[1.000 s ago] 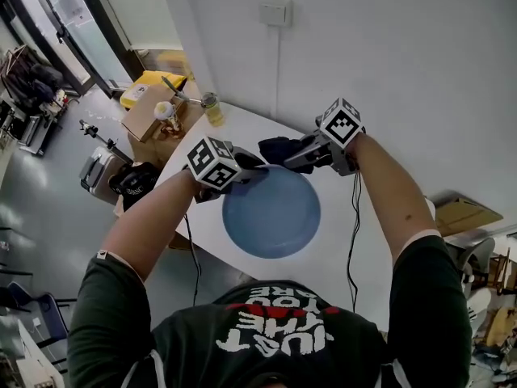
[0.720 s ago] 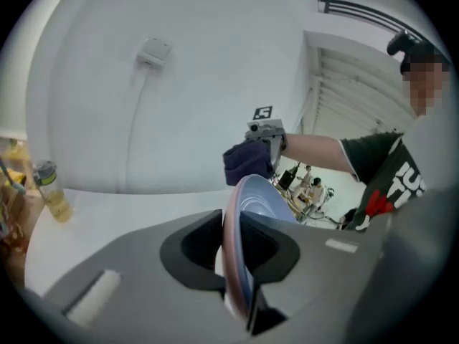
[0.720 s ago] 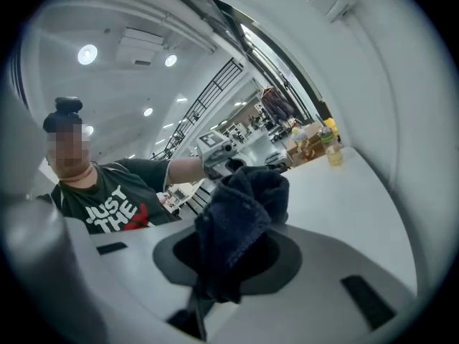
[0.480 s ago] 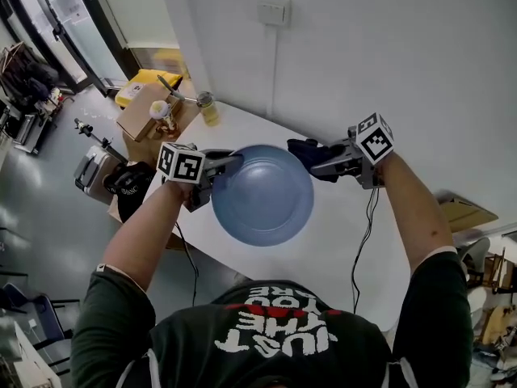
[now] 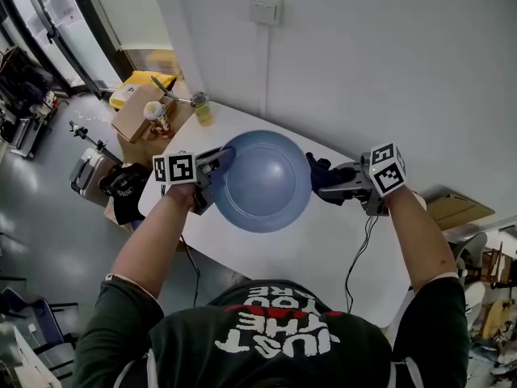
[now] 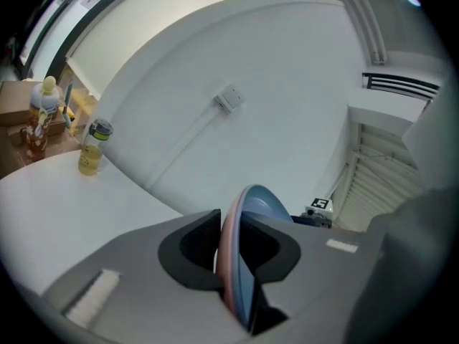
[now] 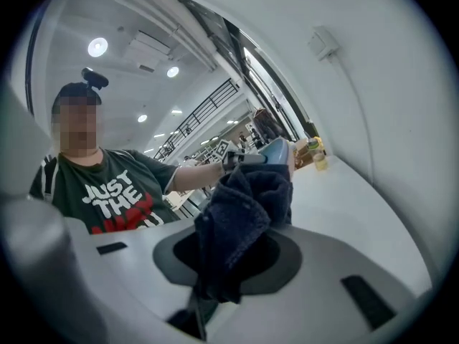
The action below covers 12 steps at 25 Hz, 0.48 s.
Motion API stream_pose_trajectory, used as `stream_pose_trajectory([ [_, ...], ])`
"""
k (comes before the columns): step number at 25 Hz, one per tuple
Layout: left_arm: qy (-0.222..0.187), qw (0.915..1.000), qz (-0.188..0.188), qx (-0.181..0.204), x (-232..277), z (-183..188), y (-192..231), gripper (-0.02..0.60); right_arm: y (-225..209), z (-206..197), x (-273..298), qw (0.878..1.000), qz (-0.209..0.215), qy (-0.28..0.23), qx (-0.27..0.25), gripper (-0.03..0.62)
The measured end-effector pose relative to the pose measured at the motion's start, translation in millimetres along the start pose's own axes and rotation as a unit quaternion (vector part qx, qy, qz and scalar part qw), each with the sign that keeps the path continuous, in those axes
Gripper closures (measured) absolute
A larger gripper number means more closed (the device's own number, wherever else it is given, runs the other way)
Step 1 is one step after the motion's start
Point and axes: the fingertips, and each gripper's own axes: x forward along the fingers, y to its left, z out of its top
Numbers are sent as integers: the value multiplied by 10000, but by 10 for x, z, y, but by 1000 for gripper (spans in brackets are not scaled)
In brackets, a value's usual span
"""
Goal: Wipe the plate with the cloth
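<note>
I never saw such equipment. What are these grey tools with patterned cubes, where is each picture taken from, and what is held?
There is no robot: a person holds a two-jaw gripper in each hand; the cubes belong to the grippers. One picture comes from a camera on the person's head, looking down. The other two come from cameras on the grippers, looking along their jaws. The left gripper is shut on the rim of a blue plate, tilted on edge. The right gripper is shut on a dark cloth. On the white table stands a bottle of yellowish liquid.
</note>
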Motion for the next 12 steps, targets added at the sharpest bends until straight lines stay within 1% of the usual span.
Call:
stream_pose_trajectory([
  [5,-525,9973,149,-486,-13,28,71,526,148,-81,18,9985,-220,-504,35,511],
  [10,-1014,9908,359,-816,-32,43,129,526,242,-216,171,9952,-410,-886,81,511],
  [12,-1170,9876,377,-974,-36,23,134,526,317,-294,286,9941,-377,-1016,102,511],
])
